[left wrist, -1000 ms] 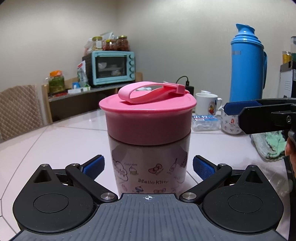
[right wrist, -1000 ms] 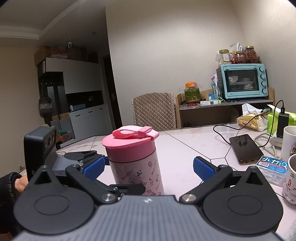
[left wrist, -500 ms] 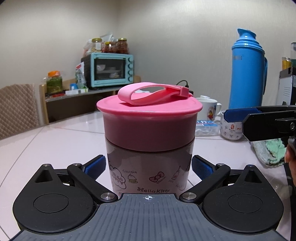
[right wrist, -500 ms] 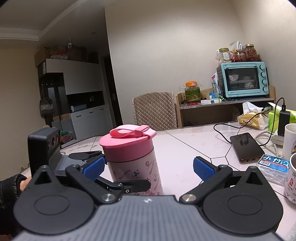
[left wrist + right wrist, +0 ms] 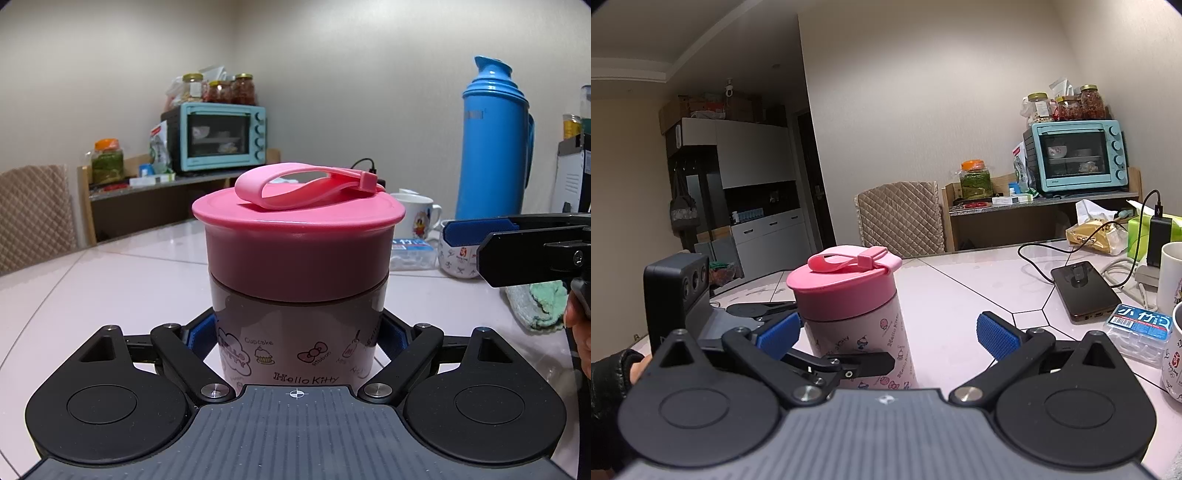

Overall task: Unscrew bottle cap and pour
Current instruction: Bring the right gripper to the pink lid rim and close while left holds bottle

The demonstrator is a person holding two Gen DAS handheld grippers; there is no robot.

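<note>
A Hello Kitty bottle [image 5: 295, 332] with a wide pink screw cap [image 5: 298, 236] and a pink loop strap stands upright on the table. My left gripper [image 5: 295, 338] is shut on the bottle's body below the cap, blue pads on both sides. In the right wrist view the bottle [image 5: 860, 332] stands left of centre with the cap [image 5: 844, 286] on, and the left gripper [image 5: 798, 350] holds it. My right gripper [image 5: 890, 334] is open and empty, at cap height to the bottle's right; one of its fingers [image 5: 476, 230] shows in the left wrist view.
A blue thermos [image 5: 495, 144], white mugs [image 5: 417, 218], a small plastic box [image 5: 1137, 332] and a green cloth [image 5: 535, 306] are to the right. A phone on a cable [image 5: 1082, 291] lies on the table [image 5: 960, 295]. A chair and a shelf with a toaster oven stand behind.
My left gripper moved in around the bottle and closed on its body. The right gripper stayed open beside it.
</note>
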